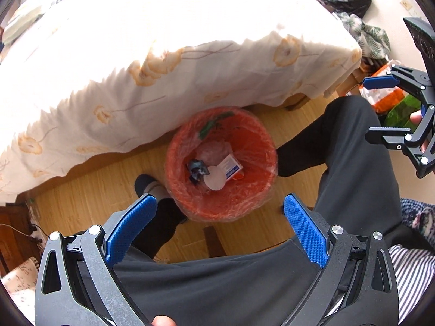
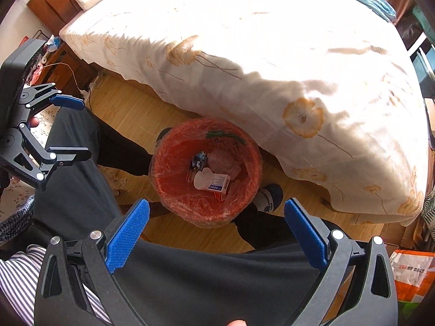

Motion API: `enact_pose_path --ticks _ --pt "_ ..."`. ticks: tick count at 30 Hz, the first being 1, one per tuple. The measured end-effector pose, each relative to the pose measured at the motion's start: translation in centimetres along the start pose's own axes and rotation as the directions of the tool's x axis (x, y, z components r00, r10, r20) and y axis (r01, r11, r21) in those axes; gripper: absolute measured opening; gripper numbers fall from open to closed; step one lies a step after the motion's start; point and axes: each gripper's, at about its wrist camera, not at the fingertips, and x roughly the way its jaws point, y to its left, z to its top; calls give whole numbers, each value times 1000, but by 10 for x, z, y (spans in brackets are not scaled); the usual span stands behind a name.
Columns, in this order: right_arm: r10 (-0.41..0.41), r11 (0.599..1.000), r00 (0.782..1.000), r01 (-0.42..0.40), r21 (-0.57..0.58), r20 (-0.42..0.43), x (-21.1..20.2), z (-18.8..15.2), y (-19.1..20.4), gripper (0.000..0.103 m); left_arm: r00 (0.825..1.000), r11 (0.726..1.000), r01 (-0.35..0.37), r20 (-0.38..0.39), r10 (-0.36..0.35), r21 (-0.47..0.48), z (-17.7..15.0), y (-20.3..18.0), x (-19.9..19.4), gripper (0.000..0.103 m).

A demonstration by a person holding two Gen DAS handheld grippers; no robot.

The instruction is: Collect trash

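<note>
A bedroom with a wooden floor (image 1: 114,179) and a bed (image 1: 190,40) under a cream sheet printed with orange flowers. A red bin (image 1: 221,163) lined with clear plastic stands on the floor just beside the bed, between the feet of a seated person in dark trousers (image 1: 217,285). Inside the bin lie a small white box (image 1: 231,167), a round white lid (image 1: 215,179) touching the box, a dark crumpled wrapper (image 1: 197,169) and some clear plastic.

The left gripper (image 1: 220,203) hangs above the person's lap, its blue fingers (image 1: 130,225) spread wide and empty, the bin below and between them. The right gripper (image 2: 217,206) is likewise wide and empty, aimed down at the same bin (image 2: 206,171). Each gripper shows at the edge of the other's view, well apart from the bin.
</note>
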Motion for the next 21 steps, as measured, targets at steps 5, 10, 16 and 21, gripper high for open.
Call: enact_pose_path --ticks 5,10,16,21 --pt "-9 1000 999 9 -5 33 -17 -3 3 98 999 1000 -1 32 1 10 -2 -5 -18 97" --pt "-14 1000 997 15 -13 76 -33 -7 5 98 997 1000 2 73 -2 -1 -5 -5 -33 97" --pt "14 1000 986 -10 -26 163 -55 -11 7 98 991 999 -39 124 39 -1 -9 -7 -51 97" --pt "18 999 972 -10 -36 233 -70 -15 10 98 986 999 -44 159 45 -9 -9 -5 -63 97"
